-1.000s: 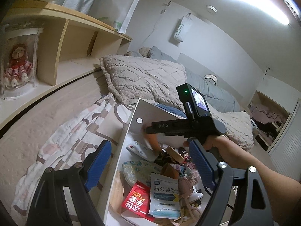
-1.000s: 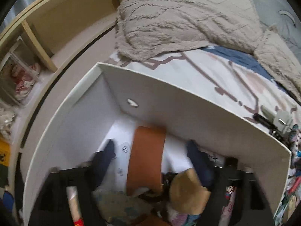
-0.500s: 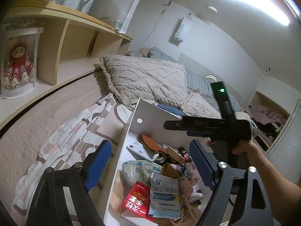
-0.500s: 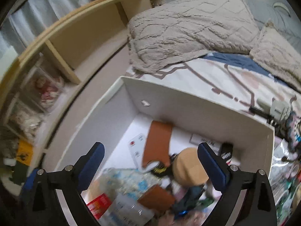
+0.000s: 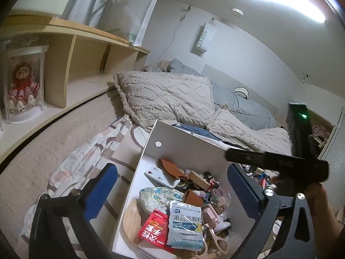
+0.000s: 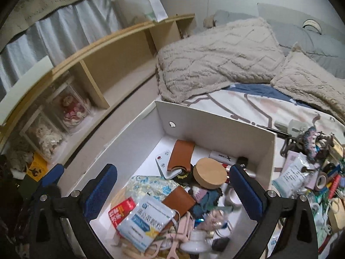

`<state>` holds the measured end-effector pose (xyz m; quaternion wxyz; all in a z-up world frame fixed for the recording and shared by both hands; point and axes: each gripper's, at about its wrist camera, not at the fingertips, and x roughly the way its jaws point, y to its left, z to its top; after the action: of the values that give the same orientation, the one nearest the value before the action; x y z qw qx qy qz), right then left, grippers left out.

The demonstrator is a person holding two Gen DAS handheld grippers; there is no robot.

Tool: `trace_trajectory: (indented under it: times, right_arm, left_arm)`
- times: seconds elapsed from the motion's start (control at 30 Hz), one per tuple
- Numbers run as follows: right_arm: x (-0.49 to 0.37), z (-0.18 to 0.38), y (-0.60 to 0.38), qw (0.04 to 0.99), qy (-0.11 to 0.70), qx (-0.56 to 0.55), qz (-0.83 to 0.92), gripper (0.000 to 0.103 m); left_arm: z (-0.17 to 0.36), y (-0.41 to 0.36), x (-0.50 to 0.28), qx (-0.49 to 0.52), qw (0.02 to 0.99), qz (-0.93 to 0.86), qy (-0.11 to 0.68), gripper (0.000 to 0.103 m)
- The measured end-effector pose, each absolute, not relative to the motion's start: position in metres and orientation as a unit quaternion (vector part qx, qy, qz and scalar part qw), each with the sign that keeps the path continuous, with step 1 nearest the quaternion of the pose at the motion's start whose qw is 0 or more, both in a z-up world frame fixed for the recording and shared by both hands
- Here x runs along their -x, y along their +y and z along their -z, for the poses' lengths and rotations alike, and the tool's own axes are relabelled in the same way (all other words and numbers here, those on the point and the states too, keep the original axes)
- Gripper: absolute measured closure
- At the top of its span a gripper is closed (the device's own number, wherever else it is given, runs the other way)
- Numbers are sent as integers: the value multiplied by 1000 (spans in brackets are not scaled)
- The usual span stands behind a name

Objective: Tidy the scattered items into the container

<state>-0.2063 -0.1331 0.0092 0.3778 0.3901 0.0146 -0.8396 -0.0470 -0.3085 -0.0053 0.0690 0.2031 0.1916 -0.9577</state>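
Note:
The white box [image 6: 215,127] holds a brown leather sleeve [image 6: 180,155], a white remote [image 6: 162,161], a round wooden lid [image 6: 210,172], a blue-and-white sachet [image 6: 146,220] and a red packet [image 6: 120,211]. My right gripper [image 6: 173,190] hovers above the box, wide open, with nothing between its fingers. My left gripper [image 5: 172,187] sits at the box's [image 5: 189,144] near-left corner. Its jaws are opening and nothing is between them. In the left wrist view, a hand [image 5: 312,196] holds the right tool's black body [image 5: 278,161] over the box's right side.
Several loose items lie on the bedsheet right of the box, among them a sachet [image 6: 293,172] and a tape roll [image 6: 321,180]. Beige pillows [image 6: 215,56] lie beyond the box. A wooden shelf [image 6: 120,49] with boxed dolls [image 5: 21,86] runs along the left.
My right gripper let go of the brown leather sleeve, which now lies in the box, then rose and drew back. My left gripper's jaws widened; that hand stayed in place.

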Motion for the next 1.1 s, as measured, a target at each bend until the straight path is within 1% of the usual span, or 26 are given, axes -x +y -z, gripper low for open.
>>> trace_trajectory:
  times: [0.1,0.27,0.8,1.1]
  right_arm:
    - [196,-14,-121,384,4,-382,841,0]
    - [179,-22,-97,390,-15,-368,844,0]
    - [126,-25,-25,351,22,-304,885,0]
    - [108,-35,15,338,5,-278,899,0]
  left_arm:
    - [0,-302,46,-202,74,961,172,0]
    - [-6,-293,42,-203,77,962,165,0]
    - [-25,-244,30,-200,59,971,115,0]
    - [-33,-212,27,-215,51,971,90,0]
